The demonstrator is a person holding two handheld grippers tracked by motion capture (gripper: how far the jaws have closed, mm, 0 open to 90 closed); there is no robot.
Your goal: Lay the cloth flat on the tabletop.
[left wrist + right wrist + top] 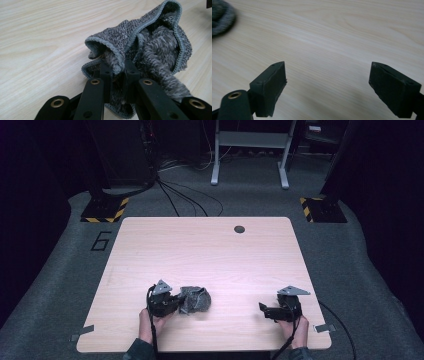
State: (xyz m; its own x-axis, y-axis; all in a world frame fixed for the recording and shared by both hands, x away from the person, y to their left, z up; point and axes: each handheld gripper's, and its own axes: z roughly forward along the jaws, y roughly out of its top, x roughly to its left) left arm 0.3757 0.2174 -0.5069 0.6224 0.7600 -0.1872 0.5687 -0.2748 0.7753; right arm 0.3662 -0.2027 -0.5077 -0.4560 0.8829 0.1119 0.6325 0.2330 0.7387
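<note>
The left gripper (117, 72) is clamped on a fold of the crumpled grey cloth (150, 47) at the table's (210, 250) near-left, apparently to lift it, while the right gripper (328, 87) waits well apart, jaws wide and empty.

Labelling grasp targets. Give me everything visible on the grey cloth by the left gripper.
The grey cloth is a small towel of looped, mottled grey terry with a lighter stitched hem. It lies crumpled in a loose heap, folds standing up and open like a hood, on the near left part of the wooden table. The left gripper has its jaws closed on a fold at the heap's near edge, pinching fabric between them. The right gripper is open, apart from it.
</note>
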